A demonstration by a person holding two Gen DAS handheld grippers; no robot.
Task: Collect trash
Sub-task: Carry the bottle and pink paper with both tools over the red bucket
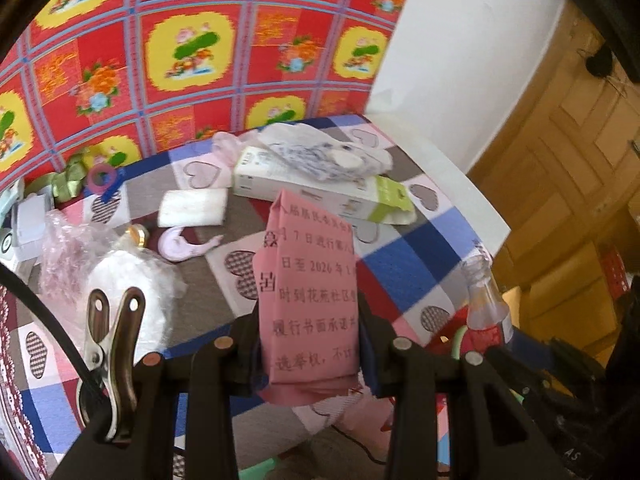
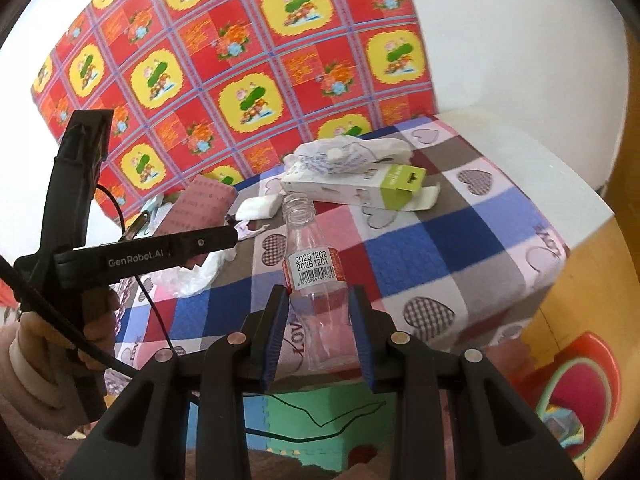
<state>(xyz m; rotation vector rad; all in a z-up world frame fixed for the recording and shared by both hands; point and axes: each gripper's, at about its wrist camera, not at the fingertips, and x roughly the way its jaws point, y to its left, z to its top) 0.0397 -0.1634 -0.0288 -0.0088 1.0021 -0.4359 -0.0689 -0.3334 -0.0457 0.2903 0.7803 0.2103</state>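
Left wrist view: left gripper (image 1: pixel 310 344) clamps pink paper (image 1: pixel 308 300); right gripper (image 2: pixel 320 332), seemingly, clamps bottle (image 2: pixel 316 276) at twelve o'clock; next, a bin.

A heart-patterned checked blanket (image 2: pixel 432 248) carries a white-green carton (image 2: pixel 360 186); beside it lies a white pad (image 2: pixel 258 206), a plastic bag (image 1: pixel 100 264) farther off.

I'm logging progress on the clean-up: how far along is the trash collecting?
Nothing shows as binned yet. In hand: the left hand-held gripper grips a folded pink paper, and the right hand-held gripper holds an empty plastic bottle. Left on the table: a carton, crumpled tissue and a plastic bag.
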